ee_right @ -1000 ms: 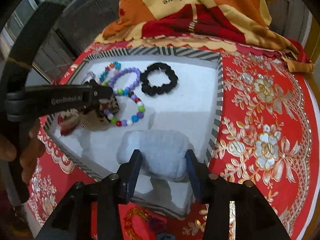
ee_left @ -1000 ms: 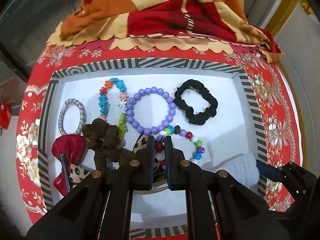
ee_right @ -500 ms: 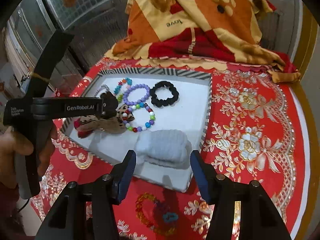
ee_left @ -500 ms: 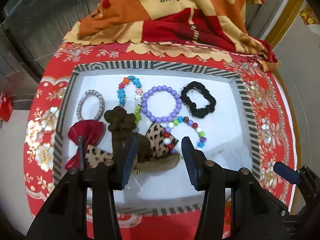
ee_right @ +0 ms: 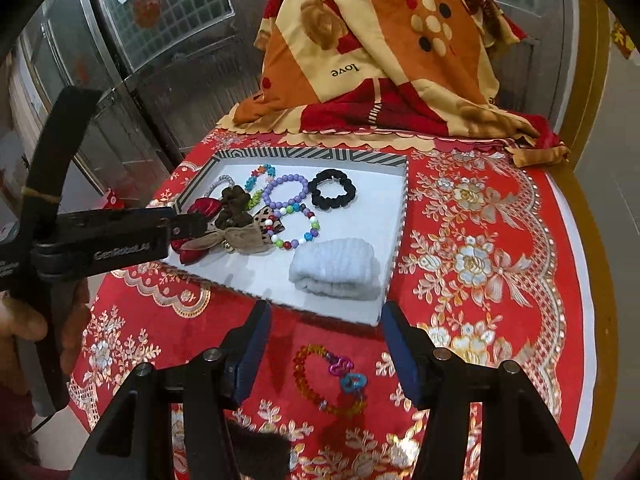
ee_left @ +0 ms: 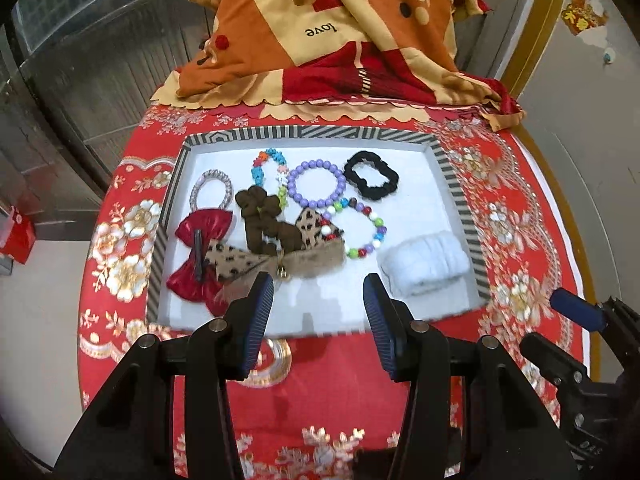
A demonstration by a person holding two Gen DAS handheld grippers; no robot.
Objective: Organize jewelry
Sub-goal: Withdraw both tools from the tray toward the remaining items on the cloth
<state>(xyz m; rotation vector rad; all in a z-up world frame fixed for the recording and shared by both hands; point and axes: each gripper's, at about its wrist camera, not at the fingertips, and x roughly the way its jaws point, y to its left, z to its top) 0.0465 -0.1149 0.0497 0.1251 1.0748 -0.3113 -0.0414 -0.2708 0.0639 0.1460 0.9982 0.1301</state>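
Having dropped the beaded bracelet [ee_left: 362, 226] in the tray [ee_left: 460, 196], the left gripper [ee_left: 318, 304] has backed toward 6 o'clock, fingers wide and empty, so the amber bracelet [ee_right: 328, 380] outside the tray looks next.

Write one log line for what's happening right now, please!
left gripper: open, empty | right gripper: open, empty | tray: holds jewelry | bracelet: outside tray, on cloth

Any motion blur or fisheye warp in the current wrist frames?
Left wrist: near tray edge smeared, bracelets sharp; dark circular vignette in the corners. Right wrist: left gripper body and lettering blurred; cabinet lines bow strongly toward the rim.
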